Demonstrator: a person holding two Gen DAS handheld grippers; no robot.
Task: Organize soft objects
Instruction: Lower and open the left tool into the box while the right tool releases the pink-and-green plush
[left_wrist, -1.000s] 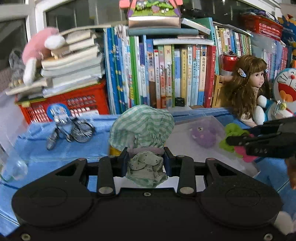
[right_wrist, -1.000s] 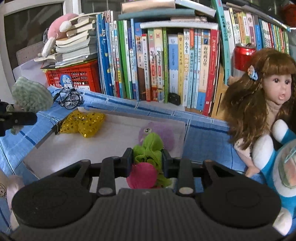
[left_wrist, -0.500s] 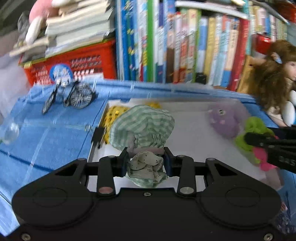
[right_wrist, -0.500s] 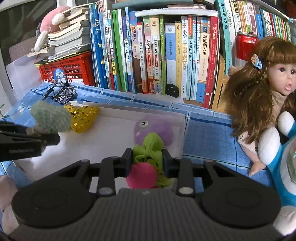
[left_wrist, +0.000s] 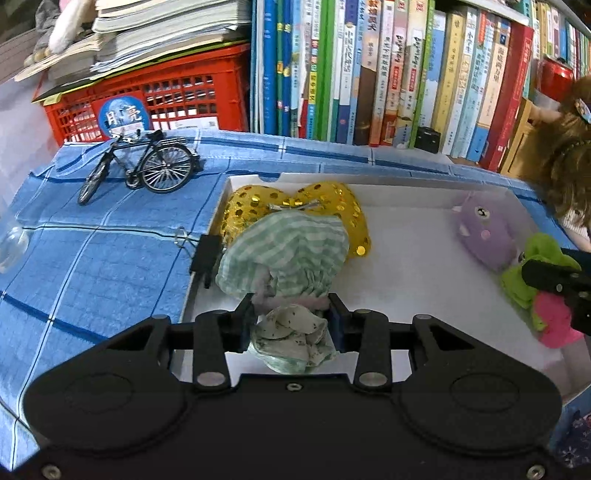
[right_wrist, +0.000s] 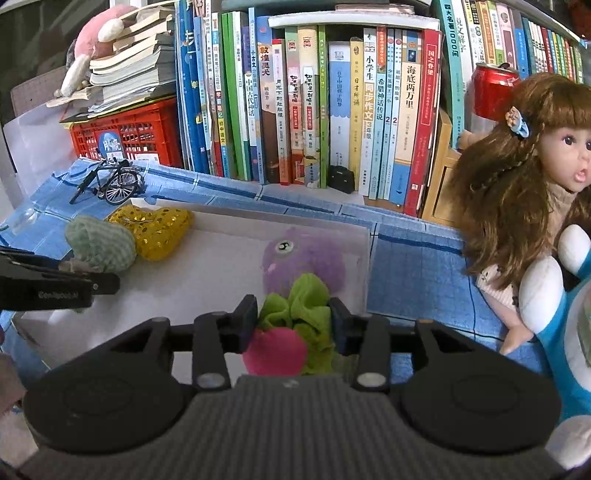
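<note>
Green-and-pink plush (right_wrist: 291, 332) sits between our right gripper's (right_wrist: 293, 319) jaws, just opening at lower centre; our left gripper (left_wrist: 291, 319) clamps the striped cloth toy (left_wrist: 284, 254).

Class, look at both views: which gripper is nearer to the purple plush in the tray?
Right. The right gripper hangs just in front of the purple plush, with the green toy between its jaws. The left gripper is across the tray, beside the yellow bow.

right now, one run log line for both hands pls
left: fingers shut on striped cloth toy over white tray | right: fingers just opening, green and pink toy between them | purple toy in tray
</note>
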